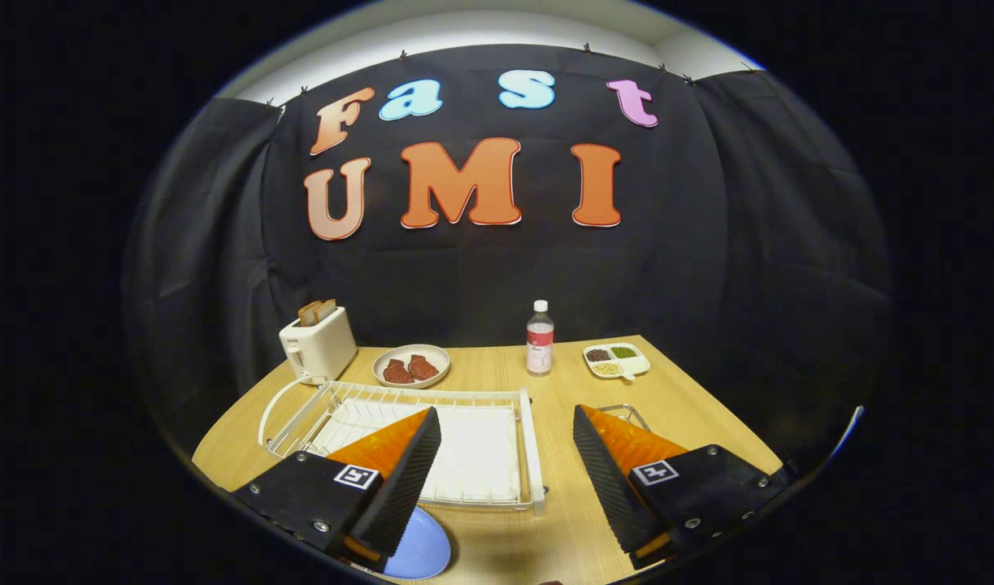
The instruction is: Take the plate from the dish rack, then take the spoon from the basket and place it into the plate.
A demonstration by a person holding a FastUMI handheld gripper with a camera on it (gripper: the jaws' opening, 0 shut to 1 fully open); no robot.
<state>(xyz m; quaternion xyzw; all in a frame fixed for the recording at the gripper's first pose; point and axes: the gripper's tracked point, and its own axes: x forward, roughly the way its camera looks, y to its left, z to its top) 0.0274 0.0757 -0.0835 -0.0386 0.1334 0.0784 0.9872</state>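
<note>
My gripper (506,443) hangs open above the wooden table, with nothing between its fingers. A white wire dish rack (464,398) with a white tray inside lies just ahead of the left finger and between the two fingers. A light blue plate (422,548) rests flat on the table under the left finger, in front of the rack, and the finger hides part of it. Just beyond the right finger shows the rim of a wire basket (624,412). That finger hides what lies in the basket.
Beyond the rack stand a white toaster (318,345) with bread in it, a plate of reddish meat pieces (411,366), a clear bottle (540,339) and a small divided dish (616,360) of beans. The table (692,406) ends close behind them at the black cloth.
</note>
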